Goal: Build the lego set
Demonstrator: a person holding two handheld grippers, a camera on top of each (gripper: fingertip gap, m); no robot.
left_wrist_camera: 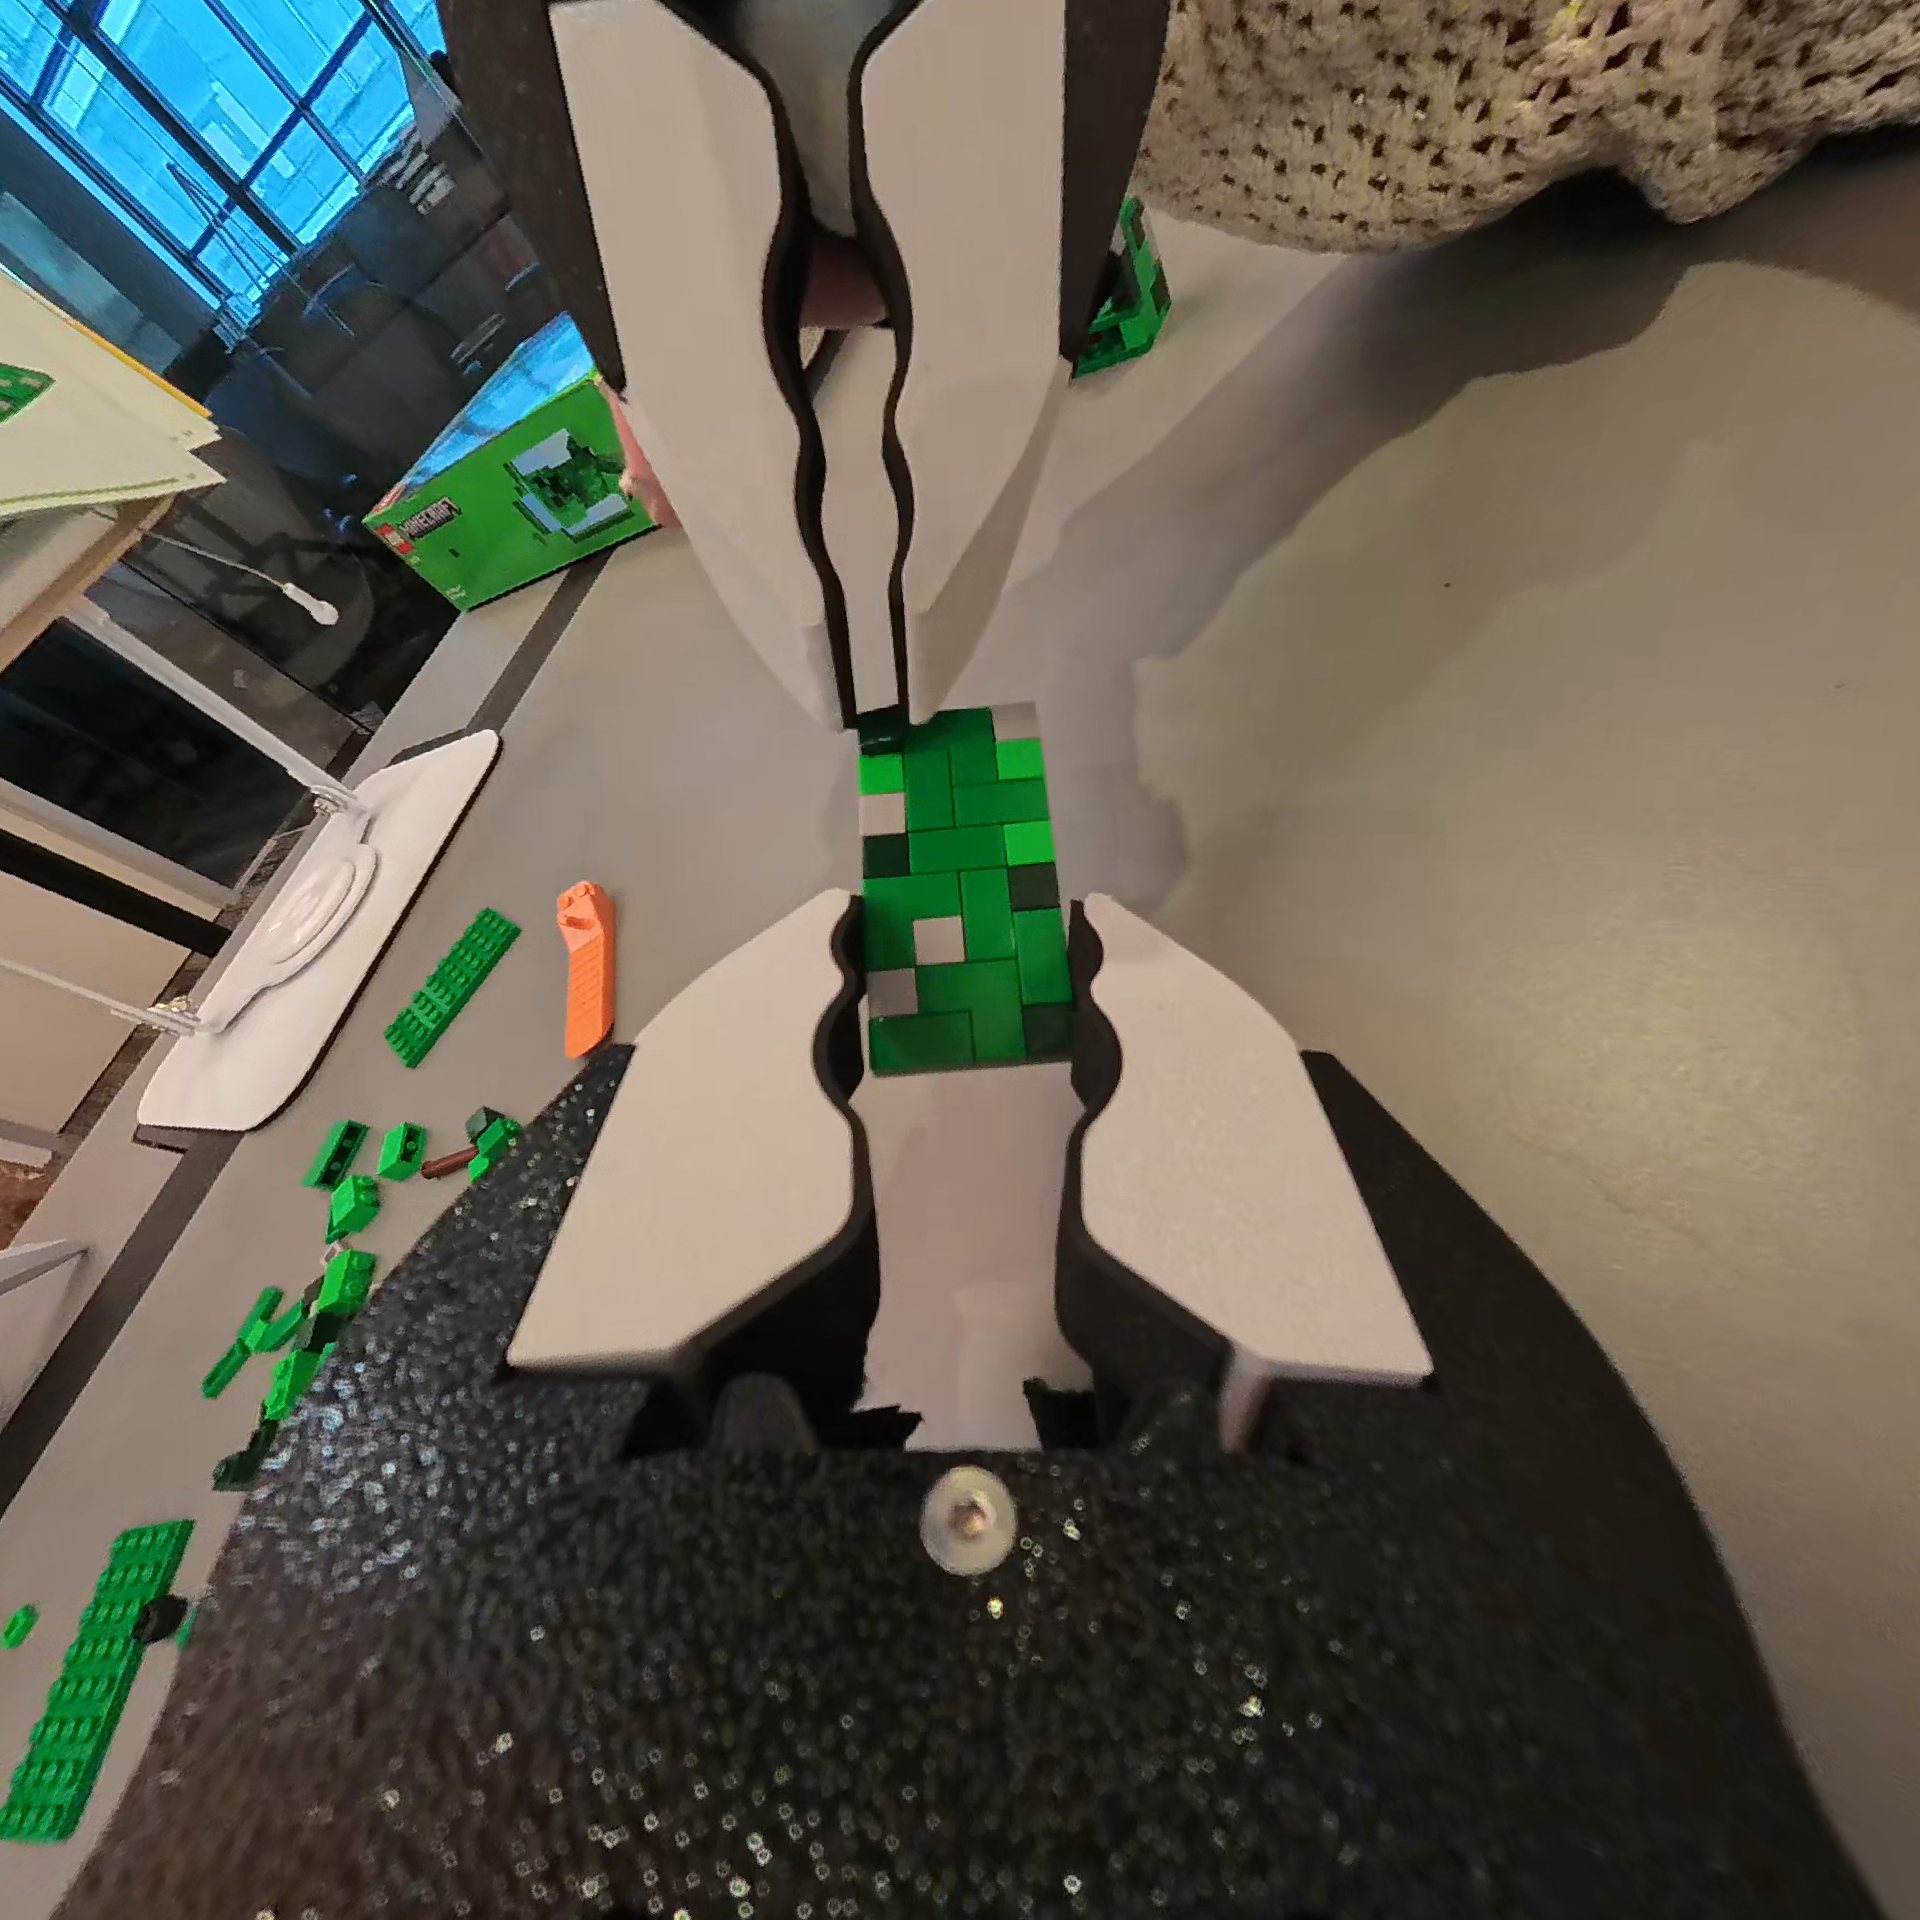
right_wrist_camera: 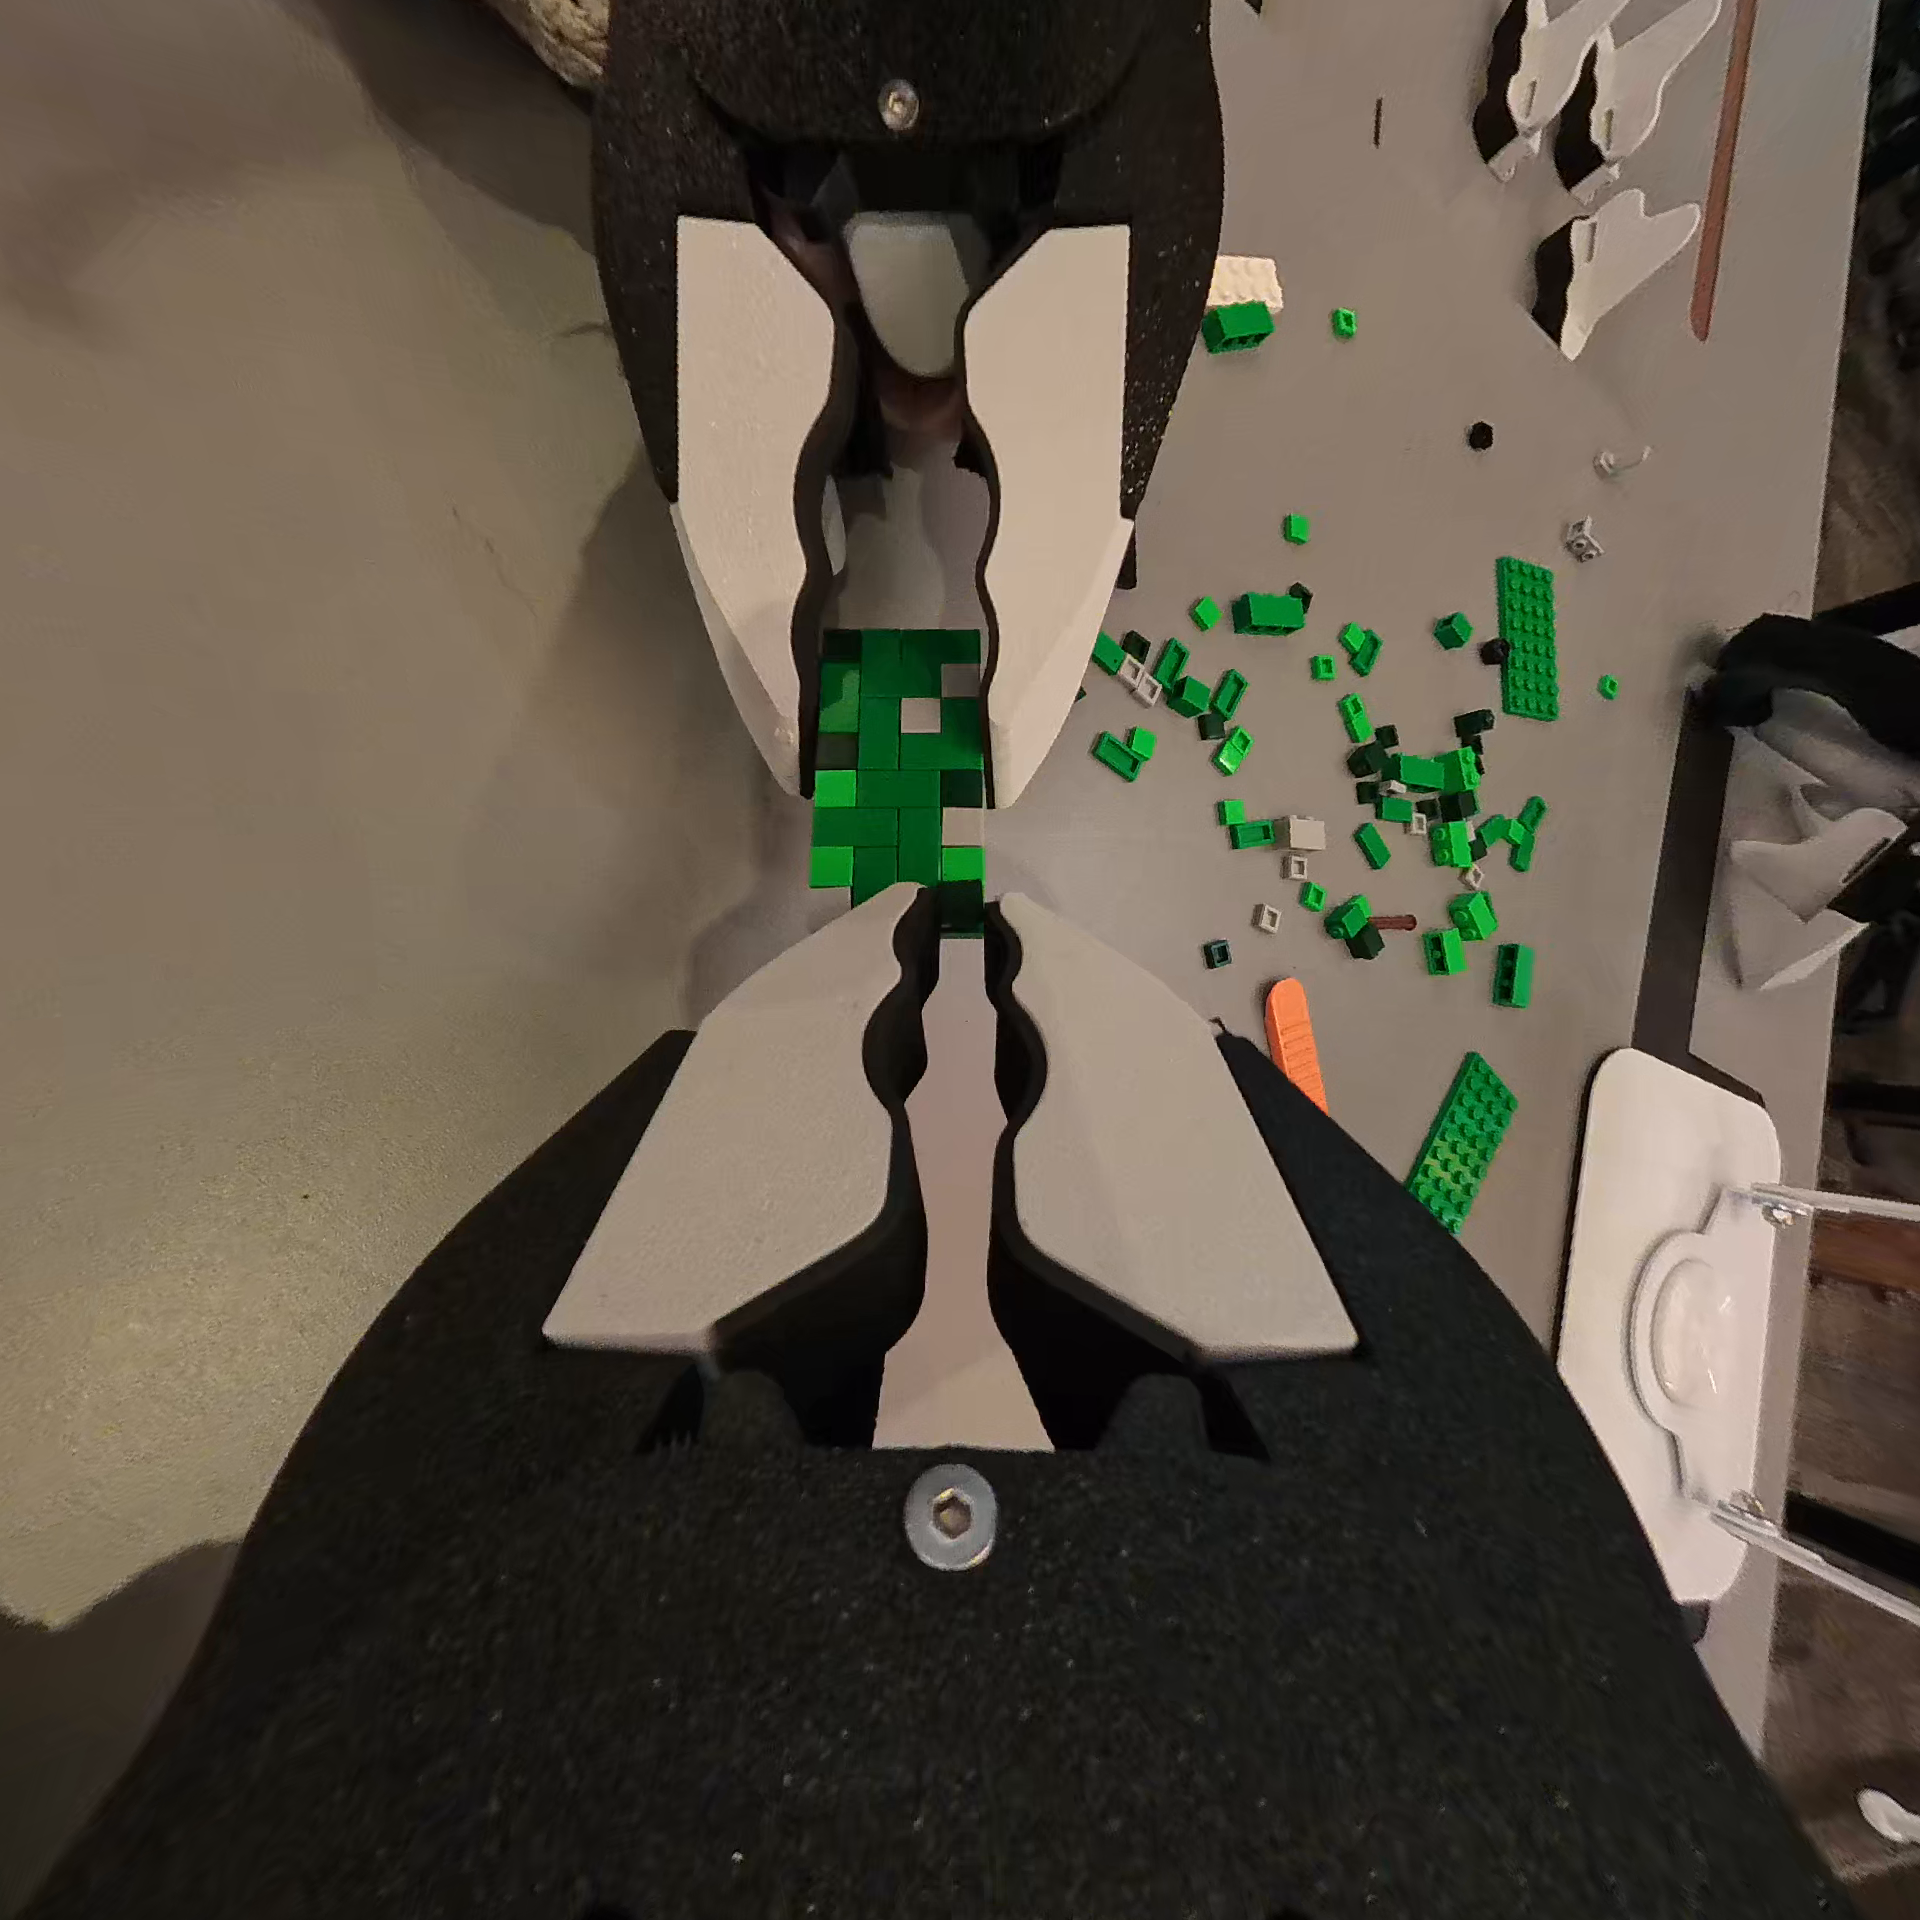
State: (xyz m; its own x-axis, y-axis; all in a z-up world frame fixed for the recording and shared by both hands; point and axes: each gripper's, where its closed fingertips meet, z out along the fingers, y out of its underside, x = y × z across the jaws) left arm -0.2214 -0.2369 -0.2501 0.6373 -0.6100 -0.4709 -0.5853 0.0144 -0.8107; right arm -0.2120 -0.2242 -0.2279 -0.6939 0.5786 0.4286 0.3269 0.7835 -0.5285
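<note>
A flat panel [left_wrist_camera: 966,883] tiled in mixed greens with a few grey squares lies on the grey table. My left gripper [left_wrist_camera: 961,914] is shut on its near end, one finger on each long side. My right gripper [left_wrist_camera: 878,712] comes in from the far side, shut on a small dark green tile [left_wrist_camera: 883,729] at the panel's far left corner. In the right wrist view the right gripper [right_wrist_camera: 956,902] holds that tile [right_wrist_camera: 961,916] at the near end of the panel [right_wrist_camera: 894,800], and the left gripper [right_wrist_camera: 899,790] clamps the far end.
Several loose green and grey pieces [right_wrist_camera: 1403,790] lie scattered to the right, with an orange brick separator [right_wrist_camera: 1294,1039] and green plates [right_wrist_camera: 1527,639]. A green set box [left_wrist_camera: 509,509], a white stand base [left_wrist_camera: 312,935], a partly built green model [left_wrist_camera: 1127,312] and a knitted cloth [left_wrist_camera: 1455,104] are nearby. My two grippers' fingertips are within a few centimetres of each other. The orange brick separator [right_wrist_camera: 1294,1039] is about equally far from each gripper, around 15 cm. It is also in sight in the left wrist view [left_wrist_camera: 590,1004].
</note>
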